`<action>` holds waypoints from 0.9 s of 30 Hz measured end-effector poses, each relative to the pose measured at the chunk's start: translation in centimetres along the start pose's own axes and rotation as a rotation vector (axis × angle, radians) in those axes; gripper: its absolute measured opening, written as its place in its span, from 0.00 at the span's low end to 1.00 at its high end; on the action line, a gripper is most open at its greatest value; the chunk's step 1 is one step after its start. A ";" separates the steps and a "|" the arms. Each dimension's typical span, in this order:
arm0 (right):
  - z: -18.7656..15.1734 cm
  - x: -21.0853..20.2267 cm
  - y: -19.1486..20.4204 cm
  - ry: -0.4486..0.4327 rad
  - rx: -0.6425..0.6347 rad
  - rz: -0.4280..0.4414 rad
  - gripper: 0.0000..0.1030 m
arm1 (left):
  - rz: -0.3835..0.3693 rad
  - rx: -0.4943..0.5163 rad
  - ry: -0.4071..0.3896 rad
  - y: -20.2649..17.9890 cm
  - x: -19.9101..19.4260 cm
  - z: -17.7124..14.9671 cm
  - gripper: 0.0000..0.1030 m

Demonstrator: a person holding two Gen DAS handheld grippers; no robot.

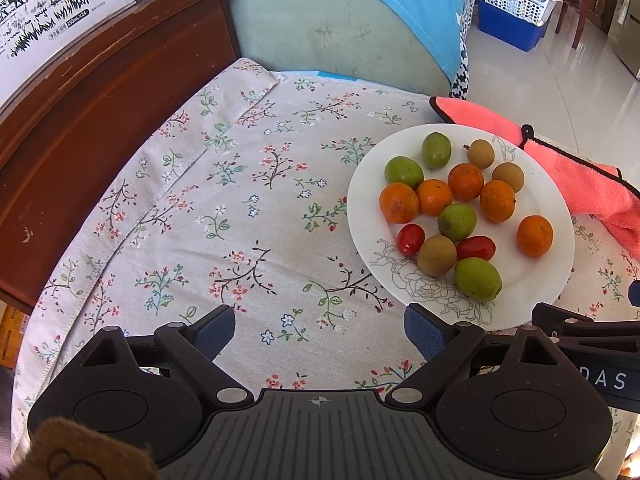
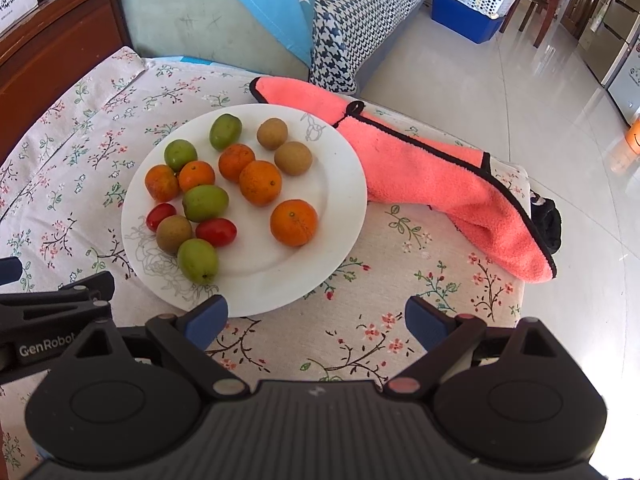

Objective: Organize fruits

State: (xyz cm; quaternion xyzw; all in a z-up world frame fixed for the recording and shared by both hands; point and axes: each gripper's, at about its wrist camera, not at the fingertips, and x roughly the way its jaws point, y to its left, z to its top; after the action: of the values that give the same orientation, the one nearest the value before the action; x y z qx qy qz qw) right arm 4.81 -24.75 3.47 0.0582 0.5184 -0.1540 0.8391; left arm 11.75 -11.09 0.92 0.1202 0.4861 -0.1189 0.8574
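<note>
A white plate on the floral tablecloth holds mixed small fruits: several orange mandarins, several green jujubes, two red cherry tomatoes and three brown longans. My left gripper is open and empty over the cloth, left of the plate. My right gripper is open and empty at the plate's near edge. The same fruits show in the left wrist view, with a green jujube nearest.
A pink towel with black trim lies behind and right of the plate. A dark wooden cabinet stands left, with a milk carton box on top. A green chair back is behind the table. The tiled floor drops off right.
</note>
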 end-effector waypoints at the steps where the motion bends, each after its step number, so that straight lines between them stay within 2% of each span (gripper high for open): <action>1: 0.0 0.0 0.0 -0.001 0.000 0.000 0.92 | 0.001 0.000 -0.002 0.0 0.0 0.0 0.90; 17: -0.3 -0.2 -0.1 -0.001 0.003 0.012 0.92 | 0.016 0.006 -0.015 0.1 -0.7 -0.5 0.90; 27: -1.5 -0.7 0.0 -0.010 -0.045 0.036 0.92 | 0.001 -0.003 -0.034 1.1 -2.0 -1.1 0.90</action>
State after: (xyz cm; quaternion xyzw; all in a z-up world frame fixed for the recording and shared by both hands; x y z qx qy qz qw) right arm 3.28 -24.26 3.38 0.0482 0.5165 -0.1273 0.8454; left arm 10.19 -9.56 2.15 0.1171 0.4715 -0.1200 0.8658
